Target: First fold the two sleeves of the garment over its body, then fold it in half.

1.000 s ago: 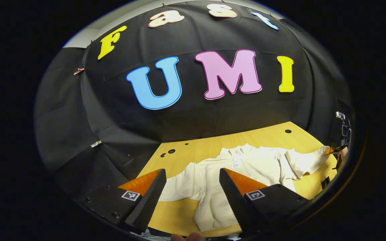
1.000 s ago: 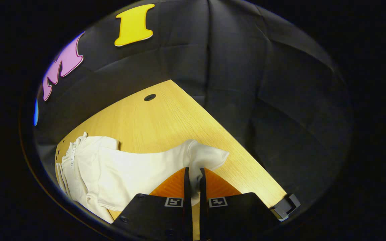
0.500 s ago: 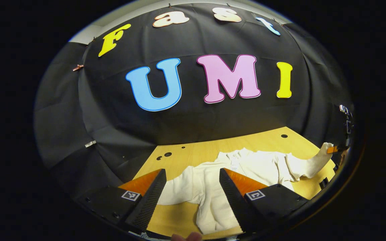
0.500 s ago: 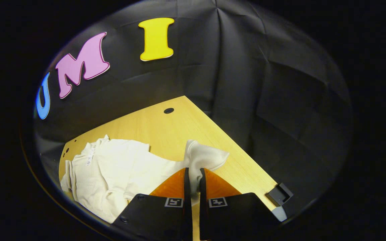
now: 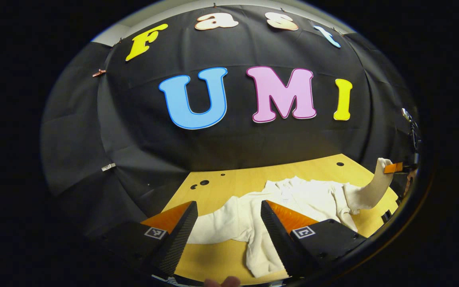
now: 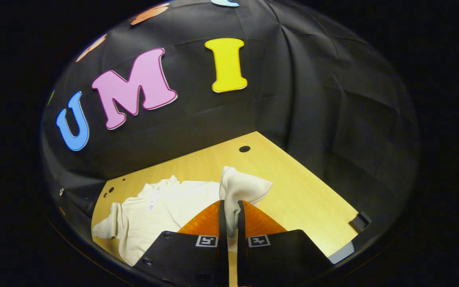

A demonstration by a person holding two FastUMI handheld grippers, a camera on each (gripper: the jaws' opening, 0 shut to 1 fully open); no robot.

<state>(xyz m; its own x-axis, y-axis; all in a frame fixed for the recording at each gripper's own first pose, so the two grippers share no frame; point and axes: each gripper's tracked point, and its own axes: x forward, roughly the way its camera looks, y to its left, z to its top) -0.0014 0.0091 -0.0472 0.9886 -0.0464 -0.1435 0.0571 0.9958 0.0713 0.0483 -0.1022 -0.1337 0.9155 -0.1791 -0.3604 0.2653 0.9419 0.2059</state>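
- The cream-white, long-sleeved knit garment (image 5: 293,199) lies spread on the pale yellow wooden desk (image 5: 229,183), ahead of and below both pairs of tongs, collar toward the black cloth wall.
- The right tongs (image 6: 229,215) are pressed together on the cuff end of one sleeve (image 6: 239,187), which stands up out of their tips in a soft bunch, clear of the desk.
- In the left gripper view that sleeve rises off the desk at the far right, held by the right tongs (image 5: 393,168).
- The left tongs (image 5: 227,223) are wide apart and hold nothing; the garment's other sleeve (image 5: 217,225) lies flat on the desk between and just beyond their tips.
- The cloth looks soft, limp and light: it drapes from the grip and wrinkles at the shoulder, so it will likely follow the tongs without resistance but sag and drag.
- A pinch at the cuff, as now, seems the sound hold for sleeves; for the later halving, the hem corners look best.
- Slipping seems unlikely, since the knit bunches thickly in the grip.
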